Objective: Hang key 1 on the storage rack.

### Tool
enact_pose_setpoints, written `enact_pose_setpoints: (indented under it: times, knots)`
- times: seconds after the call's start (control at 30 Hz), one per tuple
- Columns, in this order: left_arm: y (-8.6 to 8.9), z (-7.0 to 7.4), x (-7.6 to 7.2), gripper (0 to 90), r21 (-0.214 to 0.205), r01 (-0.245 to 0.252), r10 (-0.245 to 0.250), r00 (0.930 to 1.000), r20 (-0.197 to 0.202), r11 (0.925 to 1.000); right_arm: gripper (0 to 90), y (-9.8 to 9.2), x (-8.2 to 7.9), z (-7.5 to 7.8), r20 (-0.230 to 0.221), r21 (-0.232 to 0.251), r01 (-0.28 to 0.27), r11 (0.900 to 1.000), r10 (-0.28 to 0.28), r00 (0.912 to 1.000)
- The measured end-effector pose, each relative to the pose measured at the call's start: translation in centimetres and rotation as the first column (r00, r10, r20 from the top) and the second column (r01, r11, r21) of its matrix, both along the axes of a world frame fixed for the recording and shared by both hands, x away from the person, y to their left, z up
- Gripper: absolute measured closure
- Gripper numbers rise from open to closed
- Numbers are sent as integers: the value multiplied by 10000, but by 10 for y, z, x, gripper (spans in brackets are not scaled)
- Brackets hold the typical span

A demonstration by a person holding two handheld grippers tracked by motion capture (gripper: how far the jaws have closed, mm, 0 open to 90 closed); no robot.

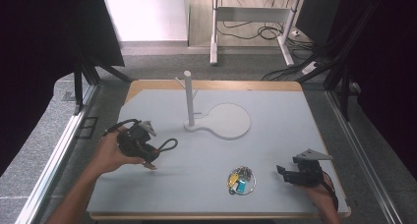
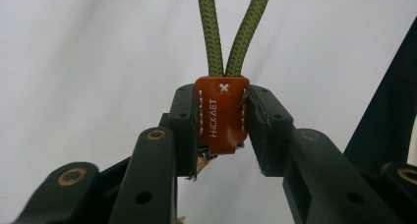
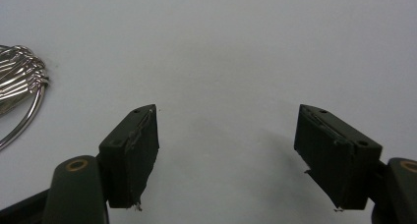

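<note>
Cord loop point(image 1: 167, 145) above pale grey tabletop point(image 1: 275, 140); cables point(image 1: 255, 32) on floor behind

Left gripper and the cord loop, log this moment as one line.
left gripper: shut on leather tab of green cord loop, above table | right gripper: open, holding nothing | key bunch: on table

Both forearms are bare, with no sleeves. The left gripper point(image 1: 147, 161), at eight o'clock in the high view, is matte black with brass-coloured pivot rivets, small screw holes and a looping black cable. The right gripper point(image 1: 281, 172), at four o'clock, carries a grey three-cornered plate; its dark pads look frayed at the edges.
</note>
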State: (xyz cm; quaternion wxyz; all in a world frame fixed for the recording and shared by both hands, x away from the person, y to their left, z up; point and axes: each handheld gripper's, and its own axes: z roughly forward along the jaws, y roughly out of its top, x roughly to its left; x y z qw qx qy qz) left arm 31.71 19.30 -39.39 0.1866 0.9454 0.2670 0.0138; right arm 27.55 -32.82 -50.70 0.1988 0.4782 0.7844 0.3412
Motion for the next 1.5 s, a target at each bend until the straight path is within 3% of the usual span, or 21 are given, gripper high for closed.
enact_pose_setpoints:
  times: [0.23,0.6,0.63,0.73,1.5]
  knots:
    - [3,6,3,666,-664,-273,277,9996,53,9974,251,1,0,0,-37,-8,1,10000,-1,10000]
    - [5,17,11,666,-960,-431,450,9988,178,9944,252,0,0,0,-9,-36,7,10000,-7,10000]
    - [6,19,12,666,-1204,-452,474,9988,154,9917,251,0,0,0,-12,-31,14,10000,-14,10000]
    - [7,22,14,666,-1316,-473,497,9986,156,9902,252,0,0,1,-1,-35,4,10000,-4,10000]
    - [11,35,30,666,-1547,-794,833,9963,190,9848,252,1,0,0,-50,-11,-8,10000,8,10000]
